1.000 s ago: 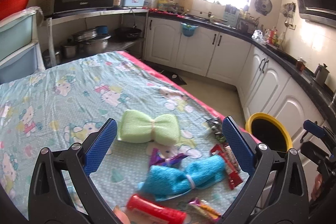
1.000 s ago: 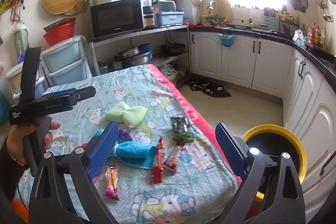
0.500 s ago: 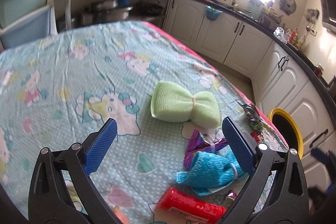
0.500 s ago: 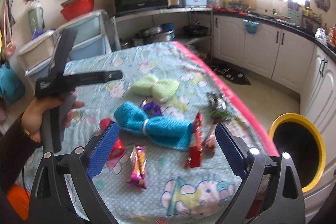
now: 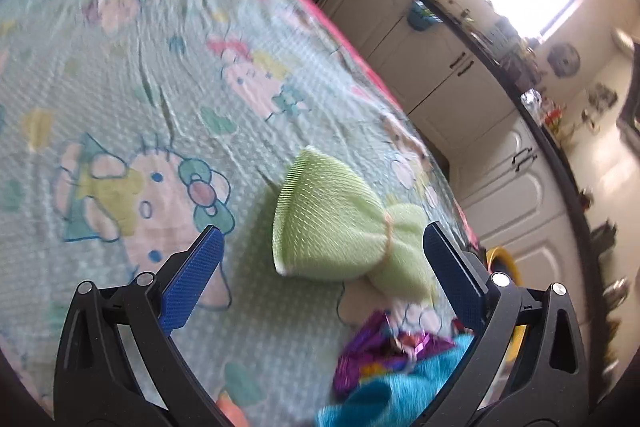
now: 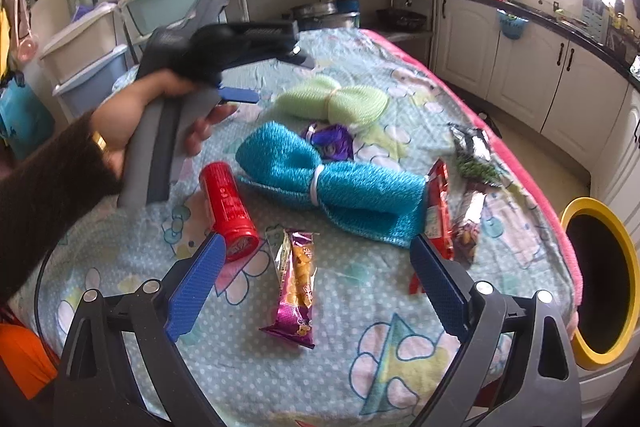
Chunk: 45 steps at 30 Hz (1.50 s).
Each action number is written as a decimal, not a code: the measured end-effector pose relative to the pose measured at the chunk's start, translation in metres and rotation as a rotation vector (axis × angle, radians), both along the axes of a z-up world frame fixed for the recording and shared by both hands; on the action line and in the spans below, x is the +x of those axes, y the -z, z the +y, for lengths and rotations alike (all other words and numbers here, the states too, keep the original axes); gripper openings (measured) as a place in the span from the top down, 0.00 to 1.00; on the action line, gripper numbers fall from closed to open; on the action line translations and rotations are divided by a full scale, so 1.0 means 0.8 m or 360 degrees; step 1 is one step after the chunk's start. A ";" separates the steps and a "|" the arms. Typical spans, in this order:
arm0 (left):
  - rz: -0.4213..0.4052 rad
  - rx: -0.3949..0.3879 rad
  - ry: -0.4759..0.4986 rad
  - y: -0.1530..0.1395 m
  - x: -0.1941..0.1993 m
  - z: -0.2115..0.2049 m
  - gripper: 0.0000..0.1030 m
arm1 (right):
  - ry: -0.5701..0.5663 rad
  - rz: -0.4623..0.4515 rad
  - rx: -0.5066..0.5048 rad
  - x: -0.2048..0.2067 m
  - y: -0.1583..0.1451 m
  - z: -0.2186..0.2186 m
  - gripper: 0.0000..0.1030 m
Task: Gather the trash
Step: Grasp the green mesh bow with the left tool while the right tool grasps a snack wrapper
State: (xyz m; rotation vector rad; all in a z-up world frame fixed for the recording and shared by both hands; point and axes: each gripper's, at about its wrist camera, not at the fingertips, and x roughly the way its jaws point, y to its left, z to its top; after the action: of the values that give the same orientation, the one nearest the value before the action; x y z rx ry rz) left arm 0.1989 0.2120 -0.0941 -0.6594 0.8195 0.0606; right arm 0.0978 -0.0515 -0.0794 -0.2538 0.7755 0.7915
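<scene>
Right wrist view: both grippers, right (image 6: 314, 267) & left (image 5: 320, 253), wide open w/ nothing held; lower right one onto the purple foil snack wrapper (image 6: 295, 290) just in front of the blue mesh cloth bundle (image 6: 336, 183), pinch its middle.

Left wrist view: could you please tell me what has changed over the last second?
The left gripper has swung forward and down over the table toward the pale green mesh scrubber, which now sits between its open fingers, untouched. The right gripper has also come lower, above the purple snack packet. Nothing was grasped; the items on the cartoon-print tablecloth have not moved.
</scene>
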 end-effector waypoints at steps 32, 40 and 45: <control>-0.0116 0.0066 0.0073 -0.033 -0.012 -0.017 0.82 | -0.0080 0.0113 -0.0106 0.004 0.036 0.017 0.81; -0.0275 0.0188 0.0119 -0.088 -0.040 -0.045 0.83 | -0.0041 0.0062 -0.0019 -0.003 0.001 -0.004 0.81; -0.0371 0.0254 0.0170 -0.122 -0.053 -0.069 0.83 | 0.0016 0.0026 0.0039 0.000 -0.021 -0.027 0.81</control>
State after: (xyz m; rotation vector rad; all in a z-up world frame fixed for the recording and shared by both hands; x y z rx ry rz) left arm 0.1567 0.1565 0.0037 -0.4616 0.6165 -0.0468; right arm 0.0980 -0.0728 -0.0630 -0.2219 0.7816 0.7941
